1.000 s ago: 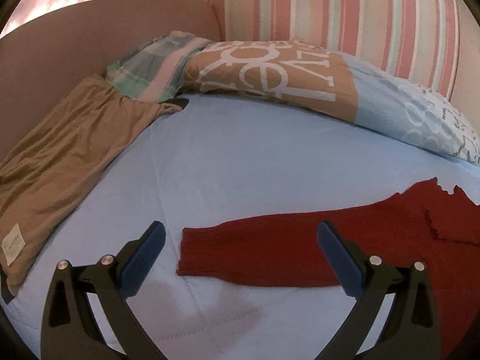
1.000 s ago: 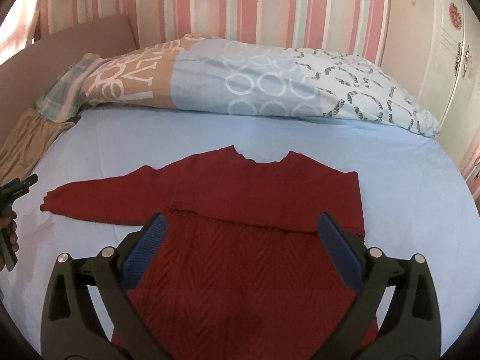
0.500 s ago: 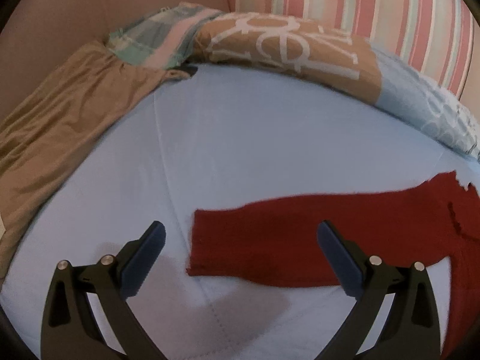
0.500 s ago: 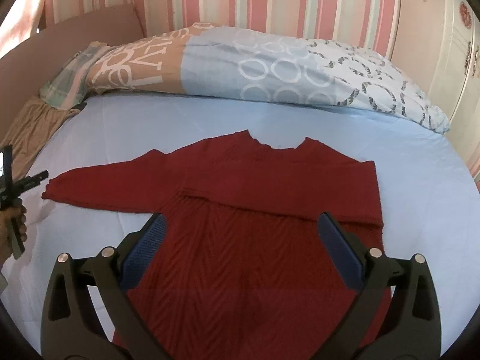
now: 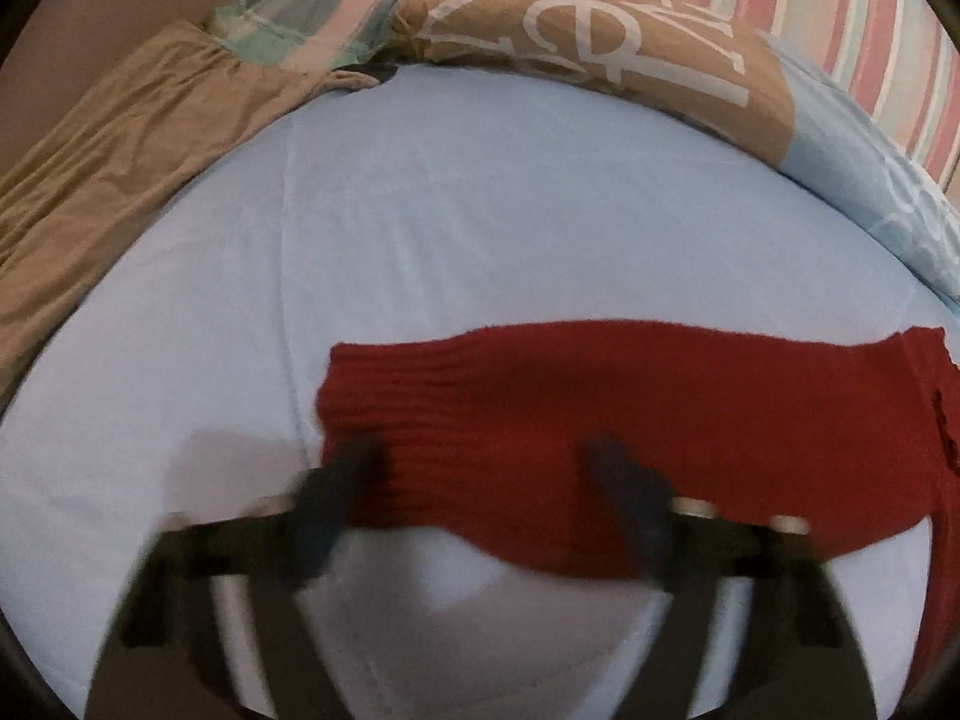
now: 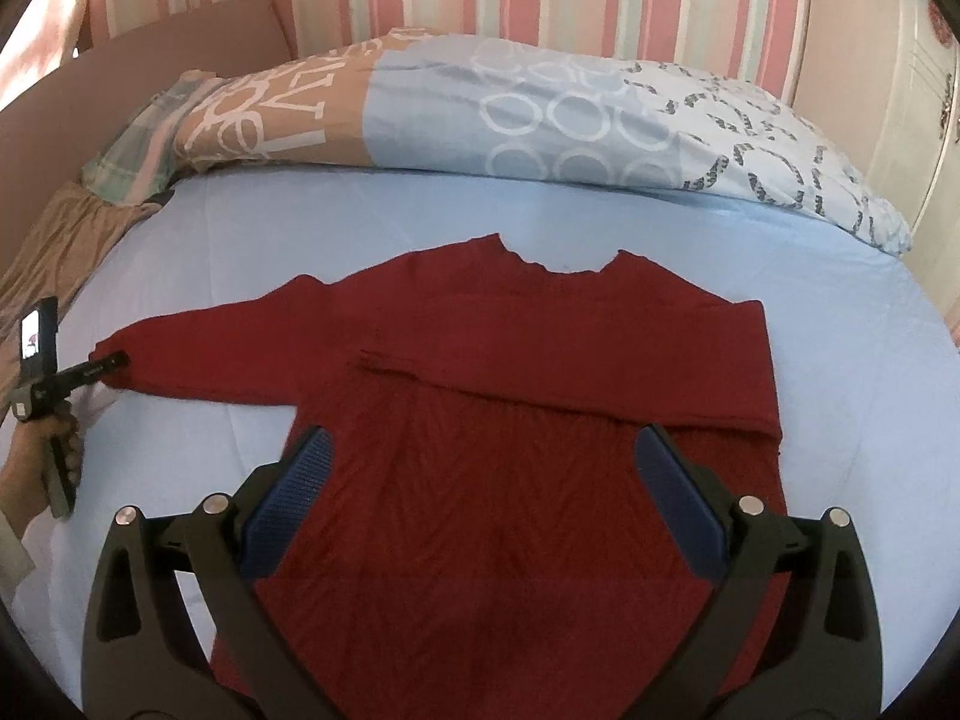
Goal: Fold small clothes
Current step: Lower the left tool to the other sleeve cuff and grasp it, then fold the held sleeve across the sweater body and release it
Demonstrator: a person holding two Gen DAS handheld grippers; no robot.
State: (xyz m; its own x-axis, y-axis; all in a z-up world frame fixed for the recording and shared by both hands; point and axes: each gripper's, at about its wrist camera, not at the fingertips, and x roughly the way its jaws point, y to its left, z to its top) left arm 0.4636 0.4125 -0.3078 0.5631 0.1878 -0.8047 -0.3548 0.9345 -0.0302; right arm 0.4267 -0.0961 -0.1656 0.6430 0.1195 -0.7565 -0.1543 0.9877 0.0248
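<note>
A red knit sweater (image 6: 540, 396) lies flat on the light blue bed sheet (image 6: 300, 240), its right sleeve folded across the chest and its left sleeve (image 5: 570, 408) stretched out to the left. My left gripper (image 5: 486, 474) is open, blurred by motion, with its fingers down over the sleeve's cuff end. It also shows in the right wrist view (image 6: 105, 363) at the cuff. My right gripper (image 6: 480, 480) is open and empty, hovering above the sweater's body.
A patterned duvet (image 6: 540, 114) lies rolled along the head of the bed. A tan garment (image 5: 120, 168) and a plaid cloth (image 5: 312, 30) lie at the left edge. A striped wall stands behind and a white cabinet (image 6: 924, 90) at the right.
My left gripper has moved forward and down onto the sleeve cuff, its jaws narrowing somewhat. My right gripper has risen a little above the sweater and stays open.
</note>
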